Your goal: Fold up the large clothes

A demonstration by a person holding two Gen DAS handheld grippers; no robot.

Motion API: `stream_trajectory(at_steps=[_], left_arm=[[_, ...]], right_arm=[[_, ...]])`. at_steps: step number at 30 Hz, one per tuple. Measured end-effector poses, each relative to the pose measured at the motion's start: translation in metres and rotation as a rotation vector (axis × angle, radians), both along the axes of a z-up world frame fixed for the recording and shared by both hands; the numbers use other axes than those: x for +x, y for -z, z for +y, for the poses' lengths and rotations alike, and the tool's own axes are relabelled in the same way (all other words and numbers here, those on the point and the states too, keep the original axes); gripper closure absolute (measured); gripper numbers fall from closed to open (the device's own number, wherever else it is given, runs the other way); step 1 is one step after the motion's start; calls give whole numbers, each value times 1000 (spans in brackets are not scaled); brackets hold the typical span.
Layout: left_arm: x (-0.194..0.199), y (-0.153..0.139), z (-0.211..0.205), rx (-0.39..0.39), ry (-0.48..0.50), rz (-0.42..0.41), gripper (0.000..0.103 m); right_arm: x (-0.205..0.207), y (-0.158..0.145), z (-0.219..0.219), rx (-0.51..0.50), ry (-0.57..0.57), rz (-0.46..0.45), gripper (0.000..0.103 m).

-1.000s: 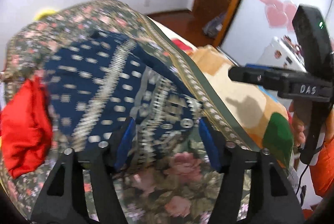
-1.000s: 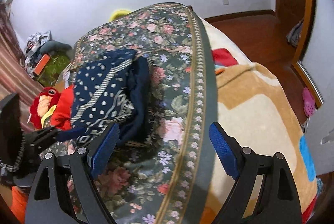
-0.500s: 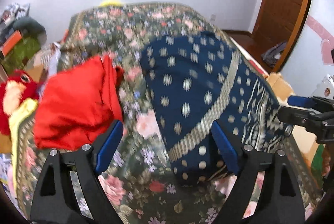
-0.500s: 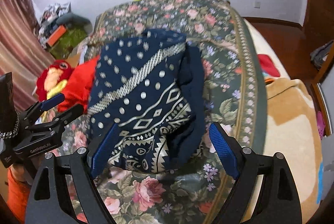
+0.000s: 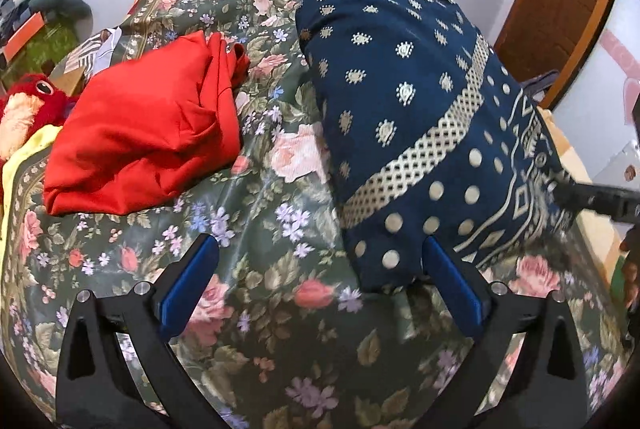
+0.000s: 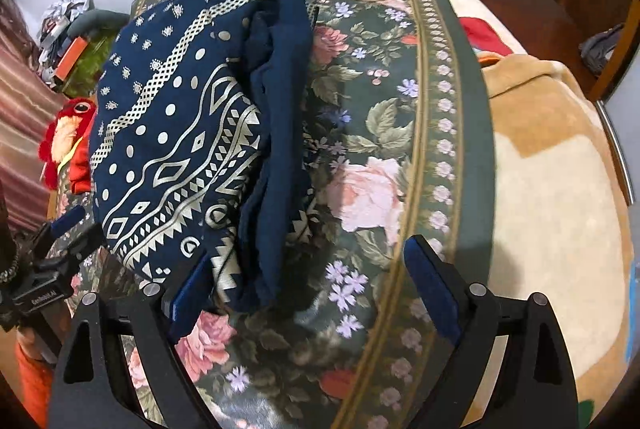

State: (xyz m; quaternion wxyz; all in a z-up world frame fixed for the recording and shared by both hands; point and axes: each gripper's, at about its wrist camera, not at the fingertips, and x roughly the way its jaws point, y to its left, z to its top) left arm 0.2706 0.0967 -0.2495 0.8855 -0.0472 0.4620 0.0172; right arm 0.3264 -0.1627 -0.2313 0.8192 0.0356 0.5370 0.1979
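The folded navy patterned garment (image 5: 420, 125) lay on the floral bedspread (image 5: 256, 225), and everything else is placed against it. In the left wrist view the left tongs (image 5: 320, 289) stood wide apart and gripped nothing, low over the bedspread at the garment's near corner; the right-hand blue pad (image 5: 452, 285) sat just beside that corner, though whether it touched the cloth could not be told. A folded red garment (image 5: 148, 129) lay to the left of the navy one, a strip of bedspread between them. Further left of the navy garment, past the red one, a red plush toy (image 5: 32, 101) showed at the bed's edge.

In the right wrist view the right tongs (image 6: 312, 289) were also spread wide and held nothing, at the navy garment's (image 6: 180, 149) opposite near edge, where dark folded layers bunched. The left-hand pad (image 6: 188, 293) was against or just under that hem. To the right of the garment, beyond the bedspread's (image 6: 400, 133) border, lay a tan blanket (image 6: 552, 189).
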Motion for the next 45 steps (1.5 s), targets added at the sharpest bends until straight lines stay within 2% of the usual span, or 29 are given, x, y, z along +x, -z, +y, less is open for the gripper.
stream_trajectory(at_steps=[4, 7, 12, 15, 19, 25, 28, 30, 34, 38, 41, 42, 45], left_arm=[[-1, -14, 7, 50, -22, -18, 1], [0, -28, 14, 61, -40, -54, 1], [13, -55, 21, 34, -53, -127, 1], [27, -61, 22, 3, -34, -141, 1], [53, -57, 20, -98, 16, -121, 1], [89, -31, 22, -217, 60, -33, 1], [108, -9, 31, -389, 89, 24, 1], [120, 6, 38, -500, 91, 78, 1], [139, 27, 47, -648, 93, 139, 0], [150, 35, 46, -713, 100, 154, 0], [156, 35, 43, -710, 103, 148, 0], [159, 35, 44, -710, 100, 149, 0], [165, 32, 40, -725, 100, 160, 1]], right_arm=[[-9, -19, 4, -30, -11, -65, 14], [-9, -33, 8, -2, -27, -110, 14], [10, -48, 18, 76, -31, -155, 13], [23, -53, 25, 132, -50, -156, 13], [44, -47, 35, 154, -45, -161, 13], [86, -7, 40, 206, -64, 6, 13], [106, 15, 37, 246, -58, 86, 14], [117, 28, 33, 330, -56, 147, 13], [128, 45, 36, 403, -58, 213, 13], [132, 43, 41, 419, -83, 203, 11], [135, 39, 46, 419, -97, 206, 14], [134, 38, 48, 433, -107, 208, 23], [137, 41, 53, 460, -98, 247, 40]])
